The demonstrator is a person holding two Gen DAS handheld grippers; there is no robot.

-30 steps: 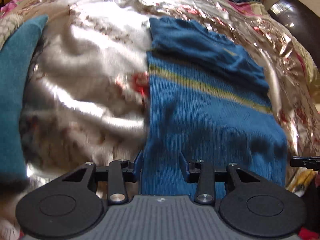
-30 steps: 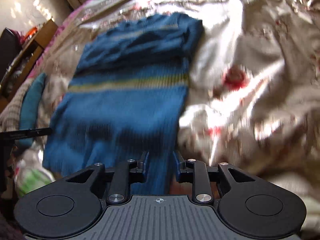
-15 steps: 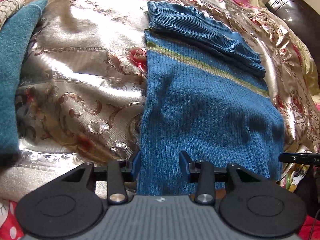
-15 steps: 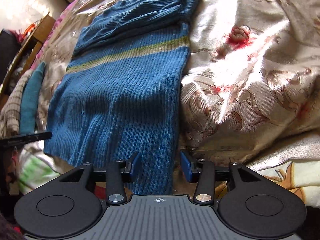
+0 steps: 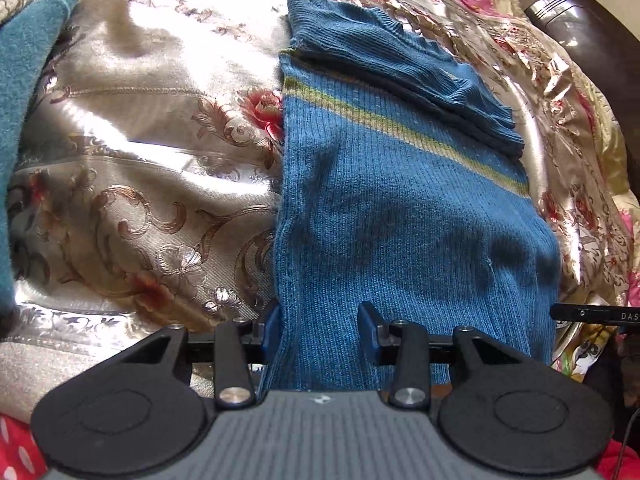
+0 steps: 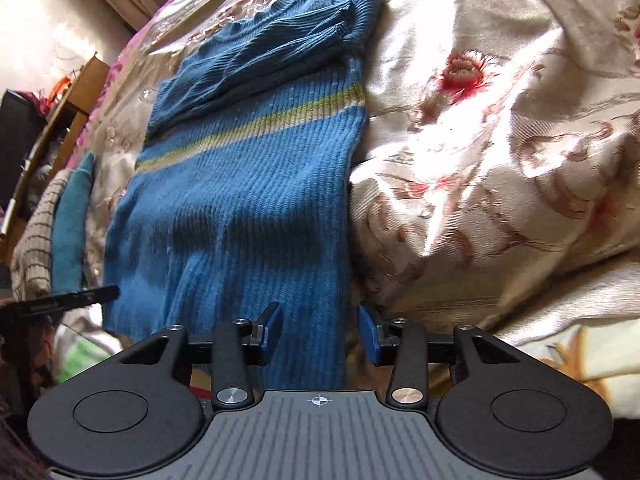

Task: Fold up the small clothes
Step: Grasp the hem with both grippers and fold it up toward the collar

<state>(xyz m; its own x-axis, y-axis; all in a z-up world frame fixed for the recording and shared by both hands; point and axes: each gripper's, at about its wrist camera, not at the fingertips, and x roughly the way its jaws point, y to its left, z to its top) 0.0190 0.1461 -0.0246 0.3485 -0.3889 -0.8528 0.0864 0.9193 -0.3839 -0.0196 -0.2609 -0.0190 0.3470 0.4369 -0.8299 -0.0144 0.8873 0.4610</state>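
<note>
A blue ribbed sweater with a yellow-green stripe lies flat on a shiny floral bedspread, its sleeves folded across the far end. My left gripper stands open at the hem's near left corner. The knit lies flat between its pads. In the right wrist view the same sweater stretches away from my right gripper, which sits at the hem's near right corner. Its jaws are closing with the sweater's side edge between them, and a gap still shows beside the right pad.
A teal cloth lies at the bed's left side, next to a beige striped garment. A dark cabinet stands beyond the far right. A wooden shelf and clutter sit off the bed's left. The bedspread bulges in folds right of the sweater.
The blurred views have turned sharp and the sweater now lies still. The right jaws widened from a narrow gap, then drew in slightly. The left jaws kept the same gap.
</note>
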